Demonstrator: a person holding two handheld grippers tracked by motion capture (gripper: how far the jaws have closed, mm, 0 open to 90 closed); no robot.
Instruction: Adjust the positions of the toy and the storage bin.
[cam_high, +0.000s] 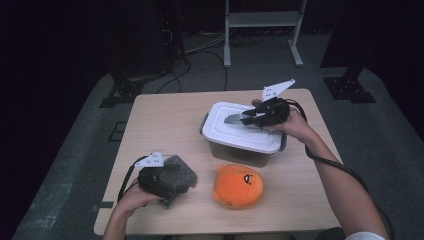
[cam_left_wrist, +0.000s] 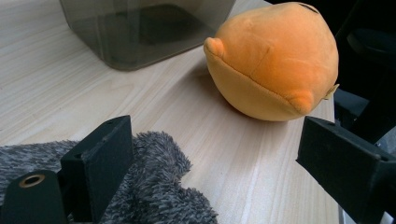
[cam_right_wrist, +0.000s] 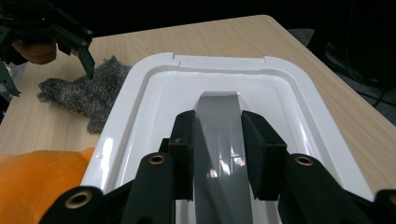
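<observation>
A clear plastic box (cam_high: 235, 152) with a white lid (cam_high: 240, 132) stands on the table's middle right. My right gripper (cam_high: 245, 118) reaches over the lid from the right. In the right gripper view its jaws (cam_right_wrist: 217, 121) are shut on the lid's grey handle (cam_right_wrist: 219, 105). An orange plush toy (cam_high: 237, 186) lies in front of the box. At the front left, my left gripper (cam_high: 177, 189) rests over a grey fuzzy cloth (cam_high: 181, 172). Its jaws (cam_left_wrist: 217, 140) stand wide open, pointing at the orange plush (cam_left_wrist: 275, 60). The fuzzy cloth (cam_left_wrist: 154, 186) lies under one jaw.
The wooden table (cam_high: 165, 120) has bare surface at its left and back. A white metal stand (cam_high: 262, 30) and cables lie on the floor beyond the far edge. The box wall (cam_left_wrist: 140, 28) is just behind the plush.
</observation>
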